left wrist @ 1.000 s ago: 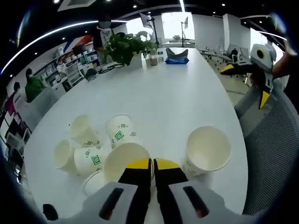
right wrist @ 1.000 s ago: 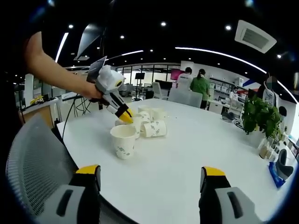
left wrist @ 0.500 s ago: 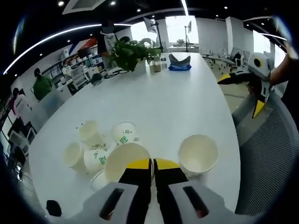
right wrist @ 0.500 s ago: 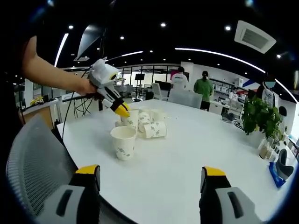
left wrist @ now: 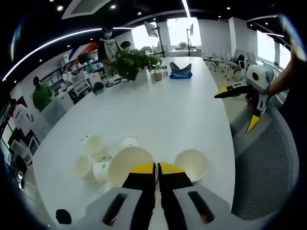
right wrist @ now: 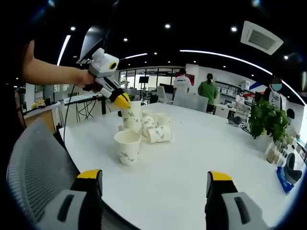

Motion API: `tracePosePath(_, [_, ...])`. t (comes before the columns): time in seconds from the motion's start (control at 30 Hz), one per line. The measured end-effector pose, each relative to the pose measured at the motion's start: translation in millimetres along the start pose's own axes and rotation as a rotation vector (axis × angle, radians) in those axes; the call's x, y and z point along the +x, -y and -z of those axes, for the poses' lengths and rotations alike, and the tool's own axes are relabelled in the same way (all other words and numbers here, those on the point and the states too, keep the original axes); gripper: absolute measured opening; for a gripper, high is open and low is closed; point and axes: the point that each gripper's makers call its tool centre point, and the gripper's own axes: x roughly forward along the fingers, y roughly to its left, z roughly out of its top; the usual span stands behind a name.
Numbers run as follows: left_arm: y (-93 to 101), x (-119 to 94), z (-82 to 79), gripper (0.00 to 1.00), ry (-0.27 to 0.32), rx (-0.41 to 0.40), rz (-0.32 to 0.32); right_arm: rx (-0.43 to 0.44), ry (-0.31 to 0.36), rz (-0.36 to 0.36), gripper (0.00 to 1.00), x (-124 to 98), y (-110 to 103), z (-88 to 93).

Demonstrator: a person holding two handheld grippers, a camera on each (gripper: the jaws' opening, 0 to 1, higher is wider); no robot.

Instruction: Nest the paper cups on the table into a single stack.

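My left gripper (left wrist: 156, 168) is shut on the rim of a white paper cup (left wrist: 126, 165) and holds it in the air above the table. In the right gripper view that left gripper (right wrist: 121, 101) hangs the held cup (right wrist: 131, 117) above and behind an upright cup (right wrist: 127, 146). The same upright cup (left wrist: 191, 164) shows open-mouthed in the left gripper view. Several more cups (left wrist: 93, 158) lie in a loose pile on the white table (left wrist: 168, 105); the pile (right wrist: 156, 127) sits behind the upright cup. My right gripper (right wrist: 152, 182) is open and empty near the table's edge, and shows as a gripper (left wrist: 240, 103) at the right.
A grey mesh chair (right wrist: 33, 167) stands by the near table edge. A potted plant (right wrist: 264, 120), small jars (right wrist: 273, 152) and a blue item (right wrist: 288, 173) stand at the far end of the table. People stand in the office behind.
My left gripper has lifted its cup higher off the table, away from the pile. The right gripper has stayed put and open.
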Motion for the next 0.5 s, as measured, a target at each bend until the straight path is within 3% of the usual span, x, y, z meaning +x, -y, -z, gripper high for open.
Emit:
tracePosePath(0.23, [13.9, -8.8, -22.7, 0.0, 0.01, 0.017, 0.042, 0.001, -0.002, -0.002, 0.91, 0.0, -0.7, 0.2])
tracePosePath(0.5, [29.4, -10.4, -27.6, 0.0, 0.0, 0.038, 0.078, -0.002, -0.007, 0.001, 0.9, -0.1, -0.2, 0.9])
